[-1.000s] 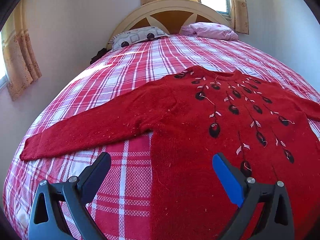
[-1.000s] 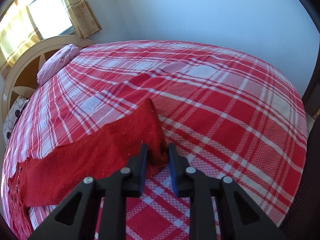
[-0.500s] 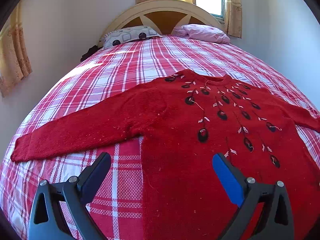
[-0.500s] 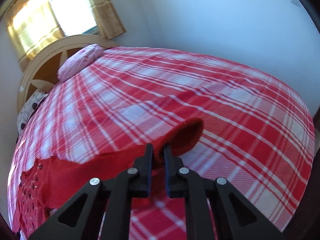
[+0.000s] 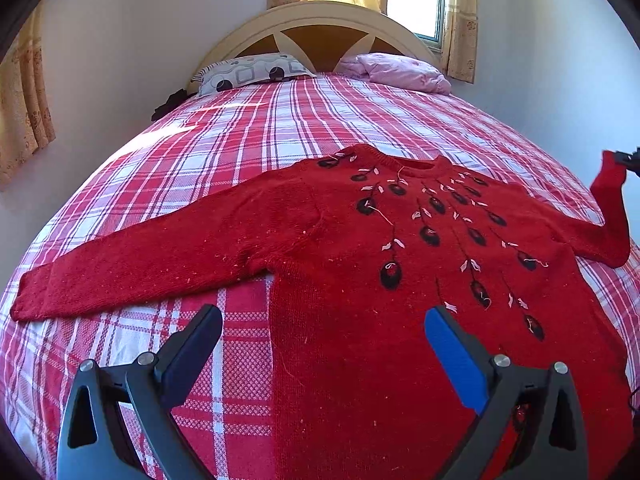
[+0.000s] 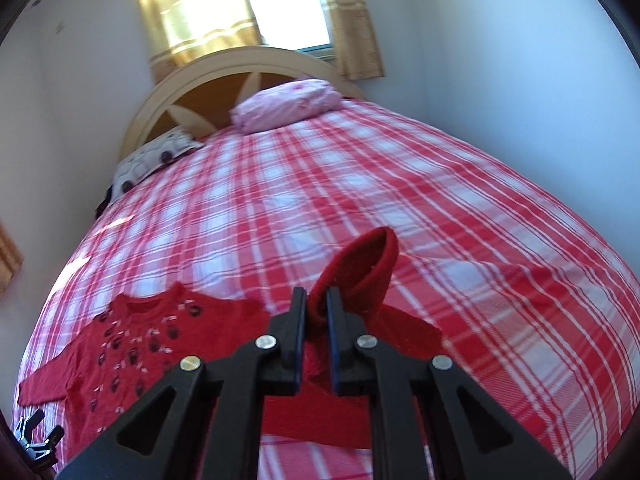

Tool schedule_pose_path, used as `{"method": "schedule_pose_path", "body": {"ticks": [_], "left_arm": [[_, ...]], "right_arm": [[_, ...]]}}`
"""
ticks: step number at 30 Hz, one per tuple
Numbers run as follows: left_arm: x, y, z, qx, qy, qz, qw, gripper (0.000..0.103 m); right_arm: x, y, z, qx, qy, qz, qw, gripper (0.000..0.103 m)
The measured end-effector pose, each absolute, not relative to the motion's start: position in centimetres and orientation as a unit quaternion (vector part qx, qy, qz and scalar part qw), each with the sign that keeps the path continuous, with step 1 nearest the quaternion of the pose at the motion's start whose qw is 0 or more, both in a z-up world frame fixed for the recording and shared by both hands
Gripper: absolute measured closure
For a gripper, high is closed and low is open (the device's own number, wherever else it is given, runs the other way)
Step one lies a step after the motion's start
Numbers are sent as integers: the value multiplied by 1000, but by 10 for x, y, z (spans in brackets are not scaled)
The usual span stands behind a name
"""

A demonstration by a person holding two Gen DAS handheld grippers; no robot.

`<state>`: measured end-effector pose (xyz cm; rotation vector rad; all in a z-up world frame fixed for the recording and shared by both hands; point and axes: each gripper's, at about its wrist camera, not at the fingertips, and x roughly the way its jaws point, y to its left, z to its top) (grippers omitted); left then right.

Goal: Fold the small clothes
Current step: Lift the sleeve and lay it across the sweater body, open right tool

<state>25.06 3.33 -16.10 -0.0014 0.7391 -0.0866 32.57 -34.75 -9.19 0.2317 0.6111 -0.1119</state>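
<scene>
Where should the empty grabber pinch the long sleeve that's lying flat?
Probably at the cuff of the flat sleeve, coming from above: it is the free, thin end on the bedspread. The left gripper is open.

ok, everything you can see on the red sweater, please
The red sweater looks like a fuzzy knit, with black beads and pale leaf stitching fanning down from the neckline. It lies front-up, flat on the plaid bedspread, one sleeve stretched straight out. The right gripper pinches the other sleeve's cuff, lifting it. The left gripper hovers open over the hem.
</scene>
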Motion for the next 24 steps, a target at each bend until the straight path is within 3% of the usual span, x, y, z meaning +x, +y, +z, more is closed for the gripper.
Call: {"method": "schedule_pose_path", "body": {"ticks": [13,24], "left_arm": [[249,42,-156,-14,355,-50,933,1],[251,49,-154,-23,357,-52,932,1]], "right_arm": [[362,-204,-86,19,315,75,946,91],[374,-110,-134,-52,356,150,921,91]]}}
